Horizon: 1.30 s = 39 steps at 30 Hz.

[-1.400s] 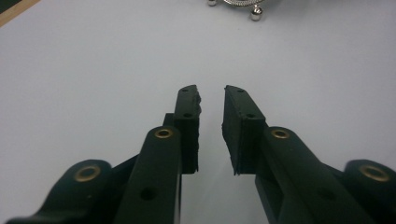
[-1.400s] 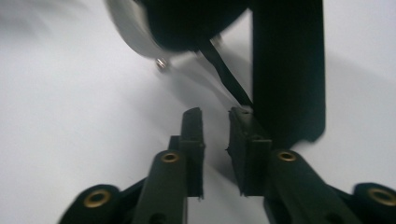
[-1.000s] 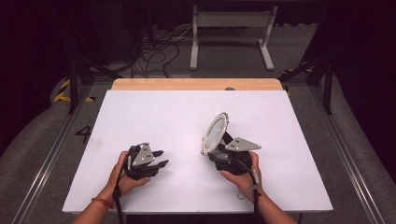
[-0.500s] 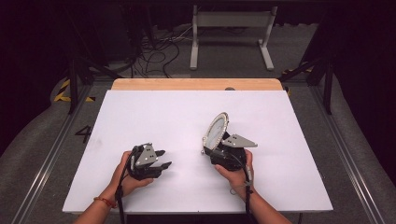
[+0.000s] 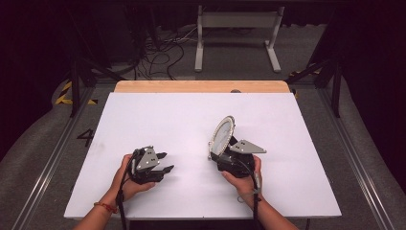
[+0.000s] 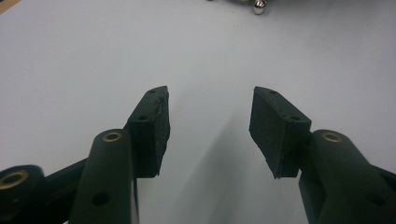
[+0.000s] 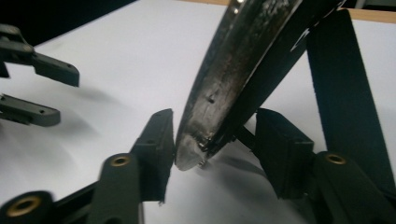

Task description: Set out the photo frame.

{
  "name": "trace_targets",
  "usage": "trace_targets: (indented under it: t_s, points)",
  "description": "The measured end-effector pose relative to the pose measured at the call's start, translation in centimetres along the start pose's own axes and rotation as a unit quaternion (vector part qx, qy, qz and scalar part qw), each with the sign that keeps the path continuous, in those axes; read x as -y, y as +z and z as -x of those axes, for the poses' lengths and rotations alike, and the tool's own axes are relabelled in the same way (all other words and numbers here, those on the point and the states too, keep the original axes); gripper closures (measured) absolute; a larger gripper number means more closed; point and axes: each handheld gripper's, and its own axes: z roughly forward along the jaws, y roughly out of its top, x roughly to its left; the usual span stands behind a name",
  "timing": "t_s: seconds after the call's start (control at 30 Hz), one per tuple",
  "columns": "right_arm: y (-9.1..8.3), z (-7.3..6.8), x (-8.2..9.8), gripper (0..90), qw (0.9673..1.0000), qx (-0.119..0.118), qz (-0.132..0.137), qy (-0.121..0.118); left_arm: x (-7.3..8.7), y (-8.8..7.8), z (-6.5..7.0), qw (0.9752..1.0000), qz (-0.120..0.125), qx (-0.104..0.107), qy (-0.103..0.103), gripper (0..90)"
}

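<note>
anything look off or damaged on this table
The round silver-rimmed framed disc stands tilted on edge between the right gripper jaws rather than lying flat. Its metal rim looks scuffed and tarnished. The left gripper is open and holds nothing.

light: bright on white table (image 5: 163, 115), dark surround | shadows: soft | focus: near parts blurred

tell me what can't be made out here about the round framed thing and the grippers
- Round framed thing: its face is too small in the high view.
- Right gripper: in the right gripper view the left pad touches the rim; the right pad's contact is hidden behind the black stand.
- Left gripper: open, holding nothing.
</note>
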Motion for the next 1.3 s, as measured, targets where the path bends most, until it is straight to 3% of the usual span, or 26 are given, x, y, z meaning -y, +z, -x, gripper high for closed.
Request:
trace_targets:
  t_s: [0.2,0.6,0.9,1.1,1.2,1.3]
  points:
    - [0.4,0.2,-0.1,51.3,1.0000,0.001,0.008,0.004,-0.1,0.2,0.1,1.0000,-0.002,0.001,0.003,46.3]
    - [0.1,1.2,0.1,59.3,0.9995,-0.030,0.001,0.013,-0.1,0.1,0.1,1.0000,-0.004,0.001,0.005,44.6]
    - [-0.2,2.0,-0.1,61.9,0.9982,-0.058,-0.017,0.002,-0.2,0.1,0.1,0.9999,-0.006,0.004,0.010,43.1]
    - [-0.3,2.2,-0.1,61.0,0.9978,-0.064,-0.021,0.001,-0.2,0.1,0.1,1.0000,-0.003,0.003,0.003,40.9]
    - [0.0,2.1,-0.1,51.0,0.9985,-0.052,-0.017,0.003,-0.3,0.0,0.2,1.0000,0.002,0.003,0.000,40.0]
    - [0.4,1.9,0.0,51.1,0.9984,-0.053,-0.015,0.011,-0.3,0.1,0.3,0.9999,0.009,0.004,-0.005,36.8]
